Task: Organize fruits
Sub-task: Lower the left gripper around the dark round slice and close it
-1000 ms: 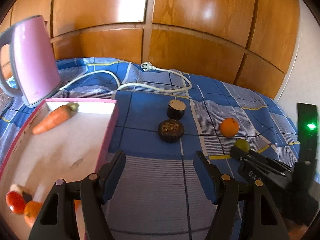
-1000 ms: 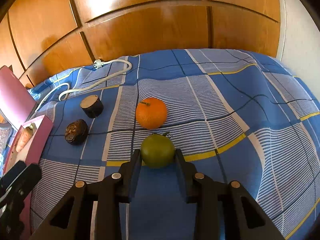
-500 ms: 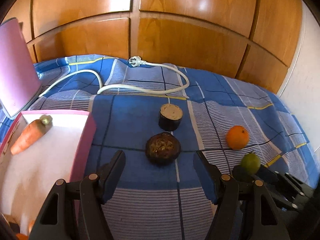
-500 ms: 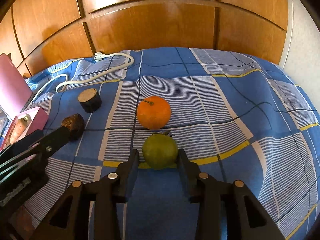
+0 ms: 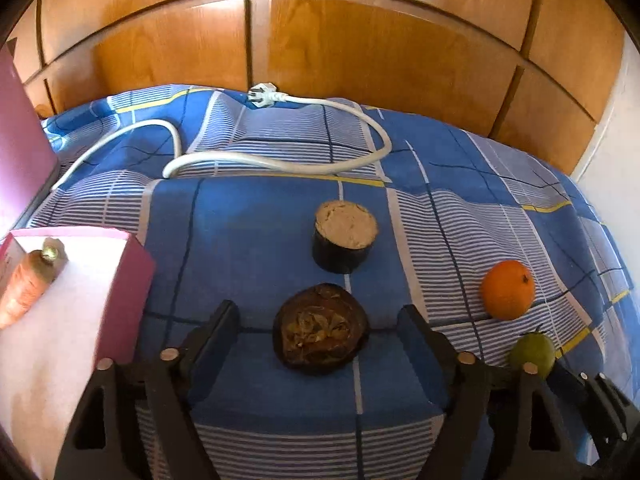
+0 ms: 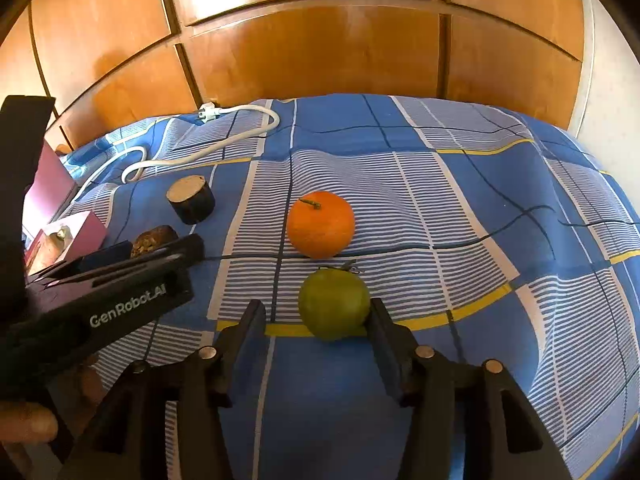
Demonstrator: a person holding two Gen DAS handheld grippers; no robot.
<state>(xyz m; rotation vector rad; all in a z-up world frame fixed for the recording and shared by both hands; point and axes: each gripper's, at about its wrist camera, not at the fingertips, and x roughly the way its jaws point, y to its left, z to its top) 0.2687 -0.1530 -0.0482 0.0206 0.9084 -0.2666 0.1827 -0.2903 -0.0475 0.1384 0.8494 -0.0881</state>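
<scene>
My left gripper (image 5: 320, 320) is open, its fingers on either side of a dark brown shrivelled fruit half (image 5: 320, 330) on the blue checked cloth. A dark round piece with a pale cut top (image 5: 345, 242) lies just beyond it. An orange (image 5: 507, 289) and a green fruit (image 5: 532, 353) lie to the right. My right gripper (image 6: 318, 320) is open around the green fruit (image 6: 334, 304), whose right side touches the right finger. The orange (image 6: 321, 224) sits just behind it. The left gripper (image 6: 120, 276) shows at the left of the right wrist view.
A pink-walled tray (image 5: 120, 280) at the left holds a carrot (image 5: 28, 288). A white power cable with a plug (image 5: 280, 152) loops across the back of the cloth. A pink kettle (image 5: 20, 152) stands at the far left. Wooden panels (image 5: 360, 40) rise behind the cloth.
My left gripper has moved right and forward, away from the tray, and now has the shrivelled fruit half between its fingers. My right gripper has opened wider around the green fruit.
</scene>
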